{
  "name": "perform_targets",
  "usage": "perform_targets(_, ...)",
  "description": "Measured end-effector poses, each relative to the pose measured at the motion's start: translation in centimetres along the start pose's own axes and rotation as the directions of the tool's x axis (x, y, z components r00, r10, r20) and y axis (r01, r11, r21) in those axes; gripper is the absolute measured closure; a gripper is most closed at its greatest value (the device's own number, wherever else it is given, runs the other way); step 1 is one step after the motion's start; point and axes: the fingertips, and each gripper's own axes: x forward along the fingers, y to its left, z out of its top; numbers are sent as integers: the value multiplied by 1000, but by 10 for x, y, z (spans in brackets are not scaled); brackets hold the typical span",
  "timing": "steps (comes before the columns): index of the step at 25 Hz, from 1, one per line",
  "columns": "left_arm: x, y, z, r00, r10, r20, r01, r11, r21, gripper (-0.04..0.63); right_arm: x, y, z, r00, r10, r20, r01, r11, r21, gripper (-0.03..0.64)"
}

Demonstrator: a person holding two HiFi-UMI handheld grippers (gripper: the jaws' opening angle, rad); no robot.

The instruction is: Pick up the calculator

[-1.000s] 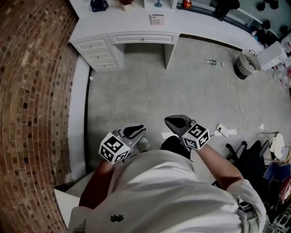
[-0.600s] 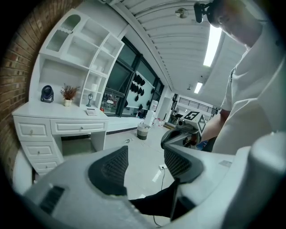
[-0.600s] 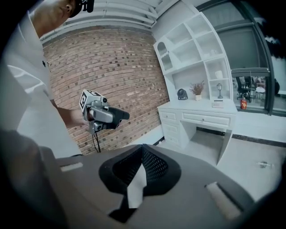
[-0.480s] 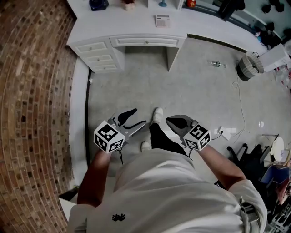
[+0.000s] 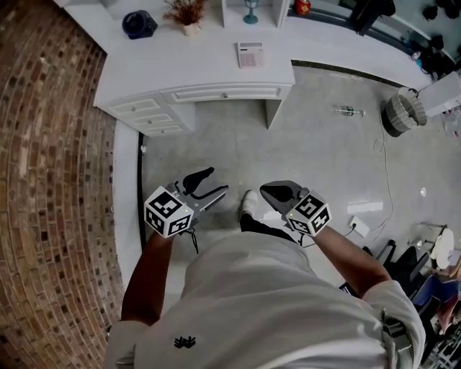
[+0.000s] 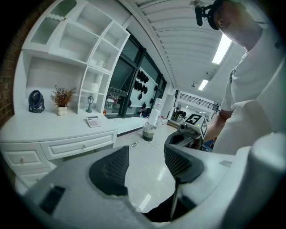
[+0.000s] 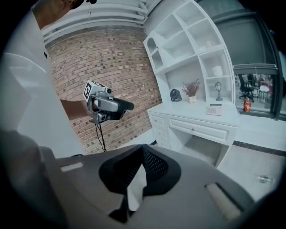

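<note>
The calculator [image 5: 250,55] is a small pale slab lying flat on the white desk [image 5: 180,68], well ahead of both grippers. It also shows far off as the calculator [image 6: 94,121] in the left gripper view and the calculator [image 7: 215,109] in the right gripper view. My left gripper [image 5: 204,184] hangs over the floor; its jaws have just been opening and now stand wide apart with nothing between them, as seen at the left gripper [image 6: 145,154]. My right gripper [image 5: 274,193] is level with it on the right, shut and empty, its pads meeting at the right gripper [image 7: 142,150].
A dark fan [image 5: 139,24] and a potted plant [image 5: 186,13] stand at the back of the desk. A brick wall [image 5: 50,180] runs along the left. On the floor lie a bottle [image 5: 348,110], a waste basket [image 5: 403,112] and a power strip [image 5: 358,225].
The desk and calculator have come nearer as the person walked forward with both grippers. The left jaws went from shut to wide open. The right jaws stayed shut.
</note>
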Motion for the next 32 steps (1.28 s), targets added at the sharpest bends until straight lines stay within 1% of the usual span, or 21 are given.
perform_targets(6,55,48,47,1000,-29,-3,29,1000,10,342,-1,-79,24,999,-35,27,34,999,31,604)
perform_targets(9,75,67,65,998,-52,-20,53,998,18,344,-6,-104,33,997,-60,51,57,997,59,604)
perform_targets(13,102,100,87,996,-82,-41,83,996,30,345,-11,-136,35,993,-103,52,96,989,111,604)
perform_targets(18,135,159,110,991,-115,-74,120,990,68,345,-13,-171,35,983,-176,49,166,973,161,604)
perform_targets(21,156,206,126,987,-132,-92,140,987,84,345,-12,-196,38,970,-240,40,228,953,198,604)
perform_targets(25,187,273,148,980,-152,-125,165,982,97,347,-8,-231,56,945,-324,30,309,923,228,604)
perform_targets(29,224,331,166,968,-187,-167,206,973,105,350,-3,-263,81,907,-420,34,394,875,280,604)
perform_targets(32,252,375,173,958,-201,-203,224,969,99,350,6,-284,101,884,-466,38,431,843,322,604)
